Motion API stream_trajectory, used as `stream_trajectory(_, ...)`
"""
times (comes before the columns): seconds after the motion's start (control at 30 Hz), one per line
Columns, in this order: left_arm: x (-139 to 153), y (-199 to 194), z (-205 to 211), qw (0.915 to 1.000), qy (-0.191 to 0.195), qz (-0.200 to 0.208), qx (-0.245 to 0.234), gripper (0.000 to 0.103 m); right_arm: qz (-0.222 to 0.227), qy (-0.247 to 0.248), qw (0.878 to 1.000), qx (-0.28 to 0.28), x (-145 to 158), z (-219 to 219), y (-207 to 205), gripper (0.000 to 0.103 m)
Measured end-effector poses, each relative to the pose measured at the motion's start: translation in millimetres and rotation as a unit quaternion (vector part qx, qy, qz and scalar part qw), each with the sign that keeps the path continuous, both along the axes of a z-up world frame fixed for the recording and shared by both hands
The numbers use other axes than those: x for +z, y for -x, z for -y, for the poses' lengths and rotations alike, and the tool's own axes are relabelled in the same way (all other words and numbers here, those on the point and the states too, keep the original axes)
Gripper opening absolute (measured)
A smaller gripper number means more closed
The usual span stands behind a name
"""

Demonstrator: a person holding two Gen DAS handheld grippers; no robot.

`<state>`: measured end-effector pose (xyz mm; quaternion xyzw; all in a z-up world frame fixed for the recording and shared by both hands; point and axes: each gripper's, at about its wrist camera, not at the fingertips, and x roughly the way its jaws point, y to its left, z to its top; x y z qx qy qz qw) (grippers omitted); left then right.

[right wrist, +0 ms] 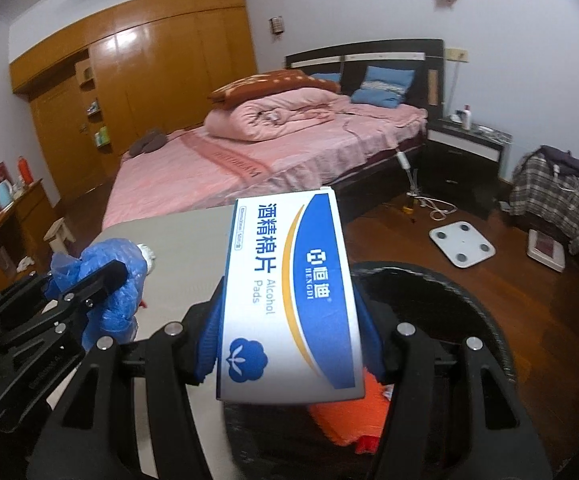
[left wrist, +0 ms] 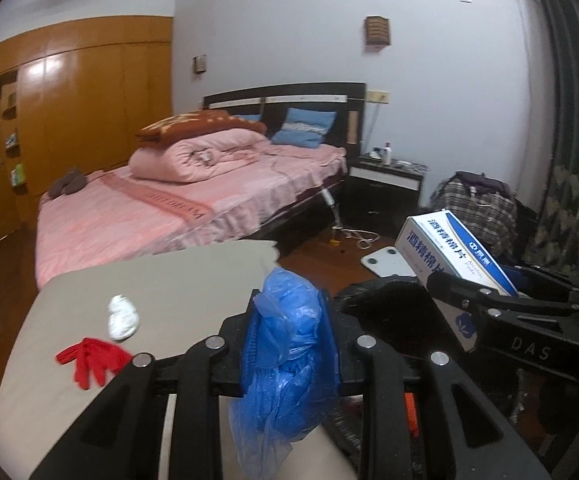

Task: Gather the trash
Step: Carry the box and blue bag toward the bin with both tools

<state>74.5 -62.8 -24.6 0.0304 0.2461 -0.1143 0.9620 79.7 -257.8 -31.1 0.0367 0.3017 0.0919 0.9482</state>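
Observation:
My left gripper (left wrist: 291, 332) is shut on a crumpled blue plastic bag (left wrist: 289, 344) and holds it at the right edge of the grey table (left wrist: 161, 280); the bag also shows in the right wrist view (right wrist: 109, 288). My right gripper (right wrist: 289, 320) is shut on a white and blue alcohol-pads box (right wrist: 289, 296) and holds it over a black bin (right wrist: 441, 304). The box also shows in the left wrist view (left wrist: 449, 256). Something orange (right wrist: 349, 412) lies in the bin. A white wad (left wrist: 121, 316) and a red glove (left wrist: 89, 360) lie on the table.
A pink bed (right wrist: 273, 160) stands beyond the table. A white scale (right wrist: 461, 246) and cables lie on the wooden floor. A dark nightstand (right wrist: 465, 152) and a chair with plaid clothes (right wrist: 553, 196) stand at the right. A small stool (right wrist: 59, 232) stands at the left.

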Motion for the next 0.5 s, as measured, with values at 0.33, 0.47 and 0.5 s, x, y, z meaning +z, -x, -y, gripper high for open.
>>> stream_trajectory(0.33,7,-2,53,0.9987,-0.004,0.011,-0.049,0.027,0.000,0.012,0.999,-0.042,-8,52,16,0.056)
stream_trajectory(0.47,5,-6,71,0.9978,-0.005,0.012,-0.064,0.027,-0.003,0.015,0.998,-0.053,-13,66,21,0.056)
stream_trajectory(0.5,4,-7,76,0.9976,-0.005,0.012,-0.069,0.027,-0.004,0.016,0.998,-0.056,-15,70,22,0.056)
